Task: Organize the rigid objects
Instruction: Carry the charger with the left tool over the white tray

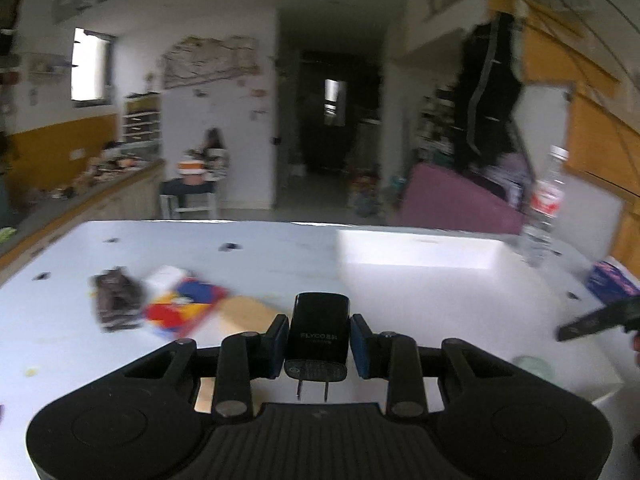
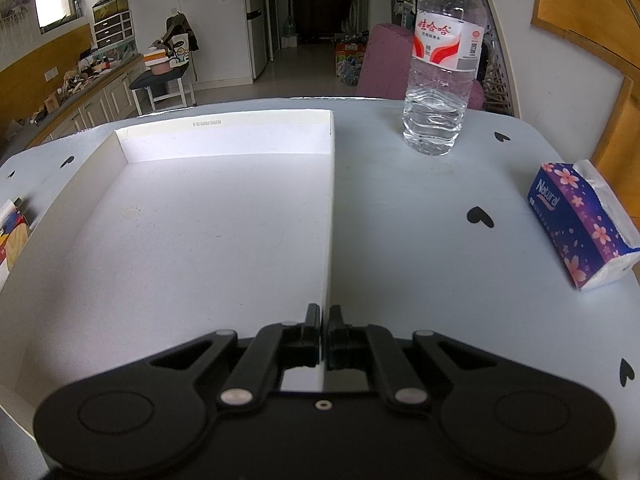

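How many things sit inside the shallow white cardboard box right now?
0. The shallow white cardboard box shows only bare floor. The black plug-in charger is clamped in the left gripper; the box's nearest strip is hidden behind the right gripper.

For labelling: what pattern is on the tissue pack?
Purple with pink blossoms, clearest in the right wrist view: tissue pack.
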The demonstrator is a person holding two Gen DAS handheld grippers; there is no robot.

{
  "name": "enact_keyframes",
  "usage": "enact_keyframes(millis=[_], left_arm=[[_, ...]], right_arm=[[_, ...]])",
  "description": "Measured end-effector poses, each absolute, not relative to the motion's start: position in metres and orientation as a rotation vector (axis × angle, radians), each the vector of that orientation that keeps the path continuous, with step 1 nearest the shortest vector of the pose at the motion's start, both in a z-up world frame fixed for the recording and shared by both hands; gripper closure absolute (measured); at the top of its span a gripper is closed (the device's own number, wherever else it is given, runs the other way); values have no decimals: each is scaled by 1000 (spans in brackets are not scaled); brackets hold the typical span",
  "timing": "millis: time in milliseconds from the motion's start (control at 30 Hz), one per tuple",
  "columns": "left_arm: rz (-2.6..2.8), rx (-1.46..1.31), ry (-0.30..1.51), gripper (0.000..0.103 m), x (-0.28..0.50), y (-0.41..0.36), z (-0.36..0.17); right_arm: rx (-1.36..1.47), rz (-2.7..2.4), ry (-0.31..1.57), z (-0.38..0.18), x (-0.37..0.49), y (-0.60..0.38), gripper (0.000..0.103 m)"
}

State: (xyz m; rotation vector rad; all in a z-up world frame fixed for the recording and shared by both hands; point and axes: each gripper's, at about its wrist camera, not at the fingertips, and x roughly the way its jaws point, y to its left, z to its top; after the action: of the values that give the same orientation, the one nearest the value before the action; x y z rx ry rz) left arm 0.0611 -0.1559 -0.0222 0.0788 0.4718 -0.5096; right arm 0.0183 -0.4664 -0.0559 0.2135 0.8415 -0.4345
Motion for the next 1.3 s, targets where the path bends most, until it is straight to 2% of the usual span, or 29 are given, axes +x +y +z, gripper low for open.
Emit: enact_keyframes(millis=[300, 633, 1300], left_arm=[[-627, 88, 585, 69, 52, -226, -44], [-670, 52, 721, 69, 54, -268, -72], [-662, 127, 724, 66, 44, -289, -84]], right_arm=[[211, -434, 842, -56, 18, -466, 99], [208, -435, 843, -57, 19, -466, 99], [207, -434, 844, -58, 19, -465, 99]])
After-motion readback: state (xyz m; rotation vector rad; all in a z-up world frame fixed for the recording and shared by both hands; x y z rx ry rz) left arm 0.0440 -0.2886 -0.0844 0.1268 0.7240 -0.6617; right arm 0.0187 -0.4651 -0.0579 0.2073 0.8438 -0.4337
